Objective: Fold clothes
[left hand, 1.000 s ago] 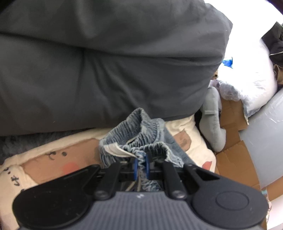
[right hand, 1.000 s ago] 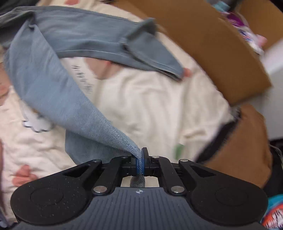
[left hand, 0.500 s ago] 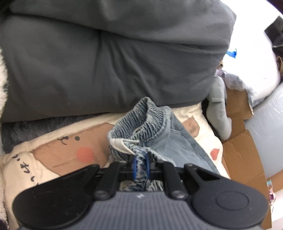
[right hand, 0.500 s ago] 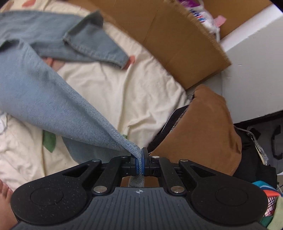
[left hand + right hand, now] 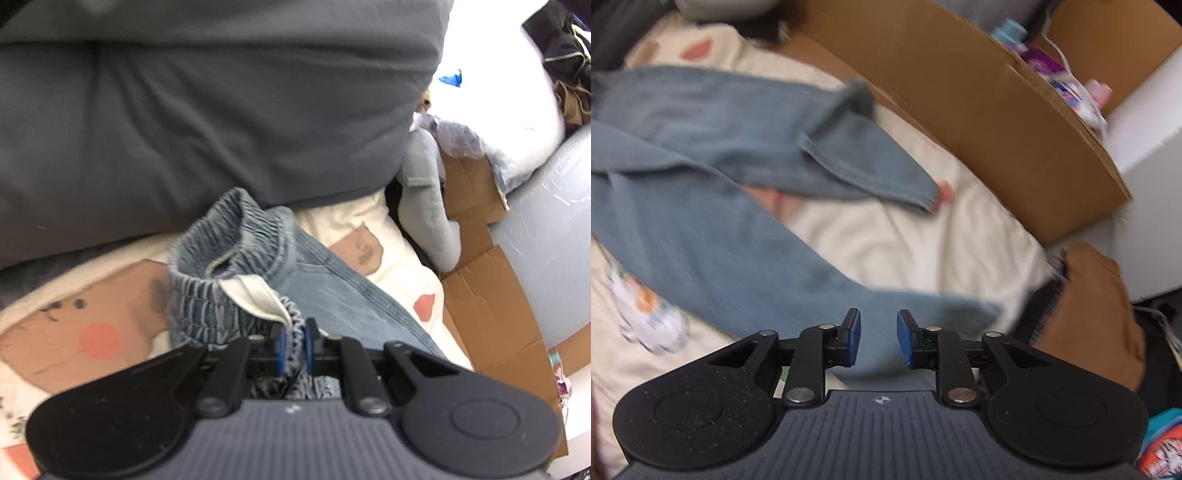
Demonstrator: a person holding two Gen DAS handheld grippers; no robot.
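**Jeans spread on the bed, one end pinched, the other free**

The denim jeans (image 5: 713, 236) lie across the cream printed bedspread (image 5: 894, 236), their two legs splayed apart and the far leg's hem (image 5: 923, 195) near a cardboard box (image 5: 979, 110). The left gripper (image 5: 294, 345) has its fingers closed tight on the gathered elastic waistband (image 5: 236, 236), which stands bunched just in front of a dark grey duvet (image 5: 203, 110). The right gripper (image 5: 878, 338) hangs over the near leg with its fingers (image 5: 854, 338) parted to a moderate gap and nothing between them; the denim lies below, and through the motion blur I cannot tell whether the pads brush it.

The garment looks mid-arrangement: not folded, the legs still out of line with each other. In my judgement the step in hand is laying the jeans out for a fold. The next move likely calls for the right gripper to take a fresh hold on a leg, while the left keeps the waistband anchored so the cloth does not drag across the bed.
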